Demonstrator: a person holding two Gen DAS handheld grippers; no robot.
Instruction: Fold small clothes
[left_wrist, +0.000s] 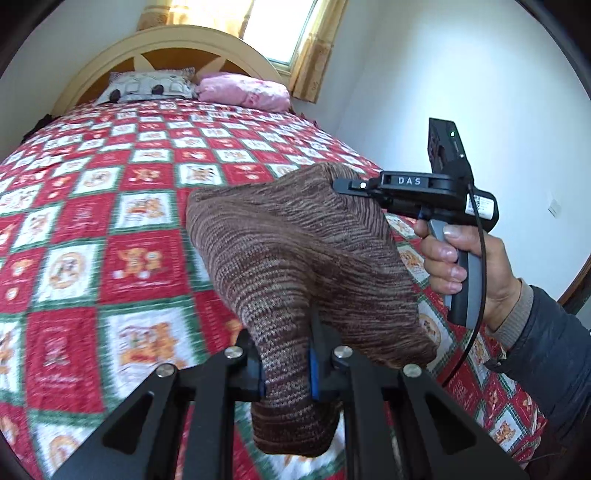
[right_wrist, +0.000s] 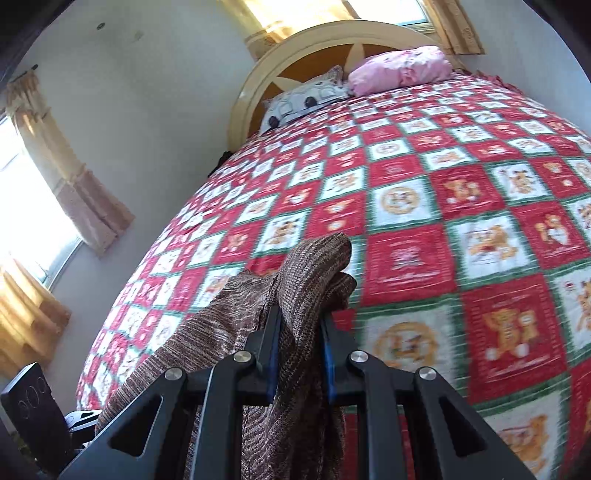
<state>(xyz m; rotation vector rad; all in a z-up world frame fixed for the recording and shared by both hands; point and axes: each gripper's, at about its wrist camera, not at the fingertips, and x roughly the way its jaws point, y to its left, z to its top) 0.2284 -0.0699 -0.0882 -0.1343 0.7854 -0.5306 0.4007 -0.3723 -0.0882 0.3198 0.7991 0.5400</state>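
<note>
A brown knitted garment (left_wrist: 291, 251) hangs in the air above the bed, stretched between both grippers. My left gripper (left_wrist: 286, 373) is shut on one end of it at the bottom of the left wrist view. My right gripper (right_wrist: 301, 354) is shut on the other end of the garment (right_wrist: 303, 273), which bunches up between its fingers and drapes down to the left. The right gripper also shows in the left wrist view (left_wrist: 347, 184), clamped on the garment's far corner, held by a hand.
Below lies a bed with a red, white and green patchwork quilt (left_wrist: 110, 221), also in the right wrist view (right_wrist: 443, 221). A grey patterned pillow (left_wrist: 147, 86) and a pink pillow (left_wrist: 243, 90) lie by the cream headboard (left_wrist: 177, 40). White walls and curtained windows surround it.
</note>
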